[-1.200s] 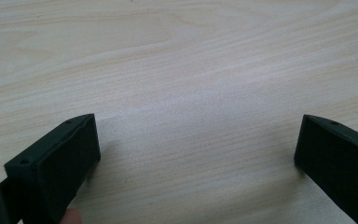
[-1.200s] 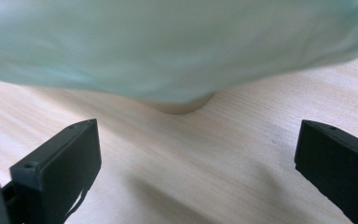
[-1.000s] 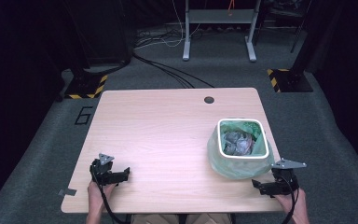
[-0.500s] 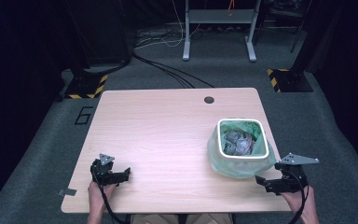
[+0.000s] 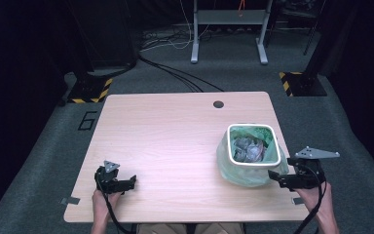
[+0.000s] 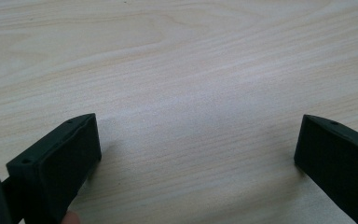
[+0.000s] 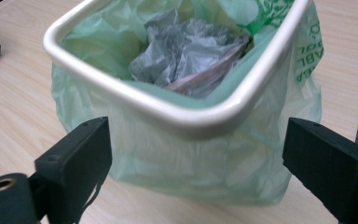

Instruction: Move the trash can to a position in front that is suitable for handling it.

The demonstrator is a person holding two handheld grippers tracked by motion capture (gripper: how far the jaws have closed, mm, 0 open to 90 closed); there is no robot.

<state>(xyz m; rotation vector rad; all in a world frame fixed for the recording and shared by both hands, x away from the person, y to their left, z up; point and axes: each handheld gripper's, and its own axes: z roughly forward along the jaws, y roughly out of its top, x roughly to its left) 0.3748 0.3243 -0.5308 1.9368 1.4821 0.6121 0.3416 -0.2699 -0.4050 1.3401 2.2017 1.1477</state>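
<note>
A small white-rimmed bin point(image 5: 230, 146) lined with a pale green bag point(image 5: 246, 176) stands at the table's right side, with crumpled grey plastic point(image 5: 247, 148) inside. My right gripper point(image 5: 275, 177) hovers just right of the bin, lifted off the table and pointing at the bag. Its jaws are open and have just been closing a little, with nothing pressed between them. In the right gripper view the rim point(image 7: 182, 114), the bag point(image 7: 242, 140) and the grey plastic point(image 7: 191, 46) lie close ahead of the jaws. My left gripper point(image 5: 132, 181) rests open on bare wood point(image 6: 191, 93) at the front left.
The light wooden table point(image 5: 175, 131) has a round cable hole point(image 5: 218, 104) near its far edge. The bin stands close to the table's right edge. Dark carpet surrounds the table, with a metal stand point(image 5: 229, 29) and yellow-black striped bases point(image 5: 299, 83) beyond it.
My right gripper has risen and drifted slightly right beside the bin. The left gripper has stayed in place.
</note>
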